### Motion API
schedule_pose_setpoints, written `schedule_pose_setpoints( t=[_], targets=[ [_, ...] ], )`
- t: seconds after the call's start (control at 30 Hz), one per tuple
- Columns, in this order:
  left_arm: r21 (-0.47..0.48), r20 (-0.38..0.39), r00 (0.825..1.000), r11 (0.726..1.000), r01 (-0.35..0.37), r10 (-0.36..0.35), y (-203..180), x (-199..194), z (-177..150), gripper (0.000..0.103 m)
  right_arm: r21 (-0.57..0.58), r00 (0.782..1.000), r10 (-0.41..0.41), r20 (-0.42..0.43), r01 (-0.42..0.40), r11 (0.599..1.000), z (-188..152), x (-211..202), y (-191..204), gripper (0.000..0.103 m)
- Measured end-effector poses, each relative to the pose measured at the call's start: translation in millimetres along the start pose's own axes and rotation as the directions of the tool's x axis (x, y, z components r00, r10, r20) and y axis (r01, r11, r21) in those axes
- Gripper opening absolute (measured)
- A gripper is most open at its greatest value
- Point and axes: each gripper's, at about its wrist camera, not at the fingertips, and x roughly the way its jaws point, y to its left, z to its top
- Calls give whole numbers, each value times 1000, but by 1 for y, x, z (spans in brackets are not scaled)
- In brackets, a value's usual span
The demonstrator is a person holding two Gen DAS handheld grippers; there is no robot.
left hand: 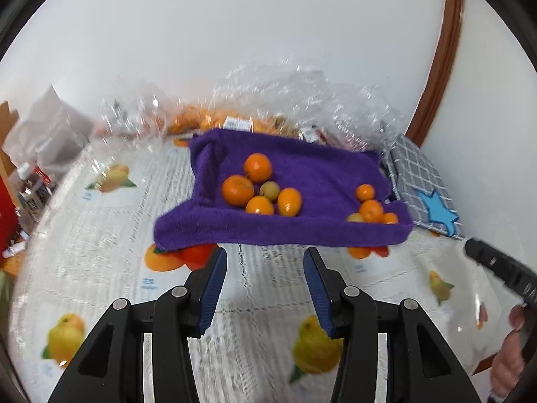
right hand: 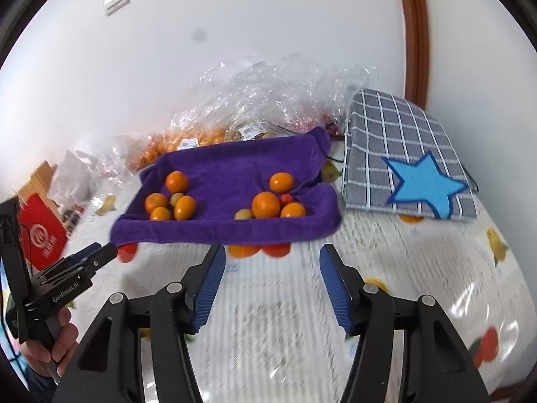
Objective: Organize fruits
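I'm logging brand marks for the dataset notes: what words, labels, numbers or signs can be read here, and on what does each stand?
"GenRobot.AI": white print on the left gripper, seen from the right wrist view.
Red box: white logo and characters, too blurred to read.
Labels on the plastic bags: too small to read.
Tablecloth: small blue captions under the printed fruits, blurred, unreadable.

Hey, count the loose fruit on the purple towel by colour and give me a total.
Orange fruits: 7
Yellow-green fruits: 2
Small red fruit: 1, partly hidden, seen only from the right wrist
Total on the purple towel: 10
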Motion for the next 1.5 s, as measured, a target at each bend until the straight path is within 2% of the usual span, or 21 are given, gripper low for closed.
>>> schedule_pose_setpoints(
  t=[0.07,0.17,0.23,0.37,0.5,0.73,1.07,1.5],
  targets=[
    [19,19,1000,1000,2,-3,-6,-18,5,59,-5,1000,-14,3,14,1000,-2,-10,3,58],
    [46,41,999,999,-21,20,-15,-37,10,64,-30,998,-63,27,63,998,-3,-26,12,61],
    [63,68,997,997,-42,38,-21,-48,12,70,-60,997,-57,45,59,996,-5,-38,20,76],
    [70,86,995,996,-50,44,-27,-58,16,79,-69,994,-52,94,58,996,-8,-61,28,87],
    [87,110,993,994,-61,52,-35,-67,16,80,-55,992,-49,120,56,997,-10,-76,30,95],
    [90,133,990,994,-65,53,-41,-72,16,80,-35,991,-48,124,52,998,-13,-85,27,95],
    [93,135,989,993,-72,59,-41,-73,16,80,-41,983,-125,133,132,990,-14,-86,30,95],
    [92,134,988,992,-90,77,-39,-72,13,80,-30,980,-137,145,142,989,-14,-89,29,95]
  ],
)
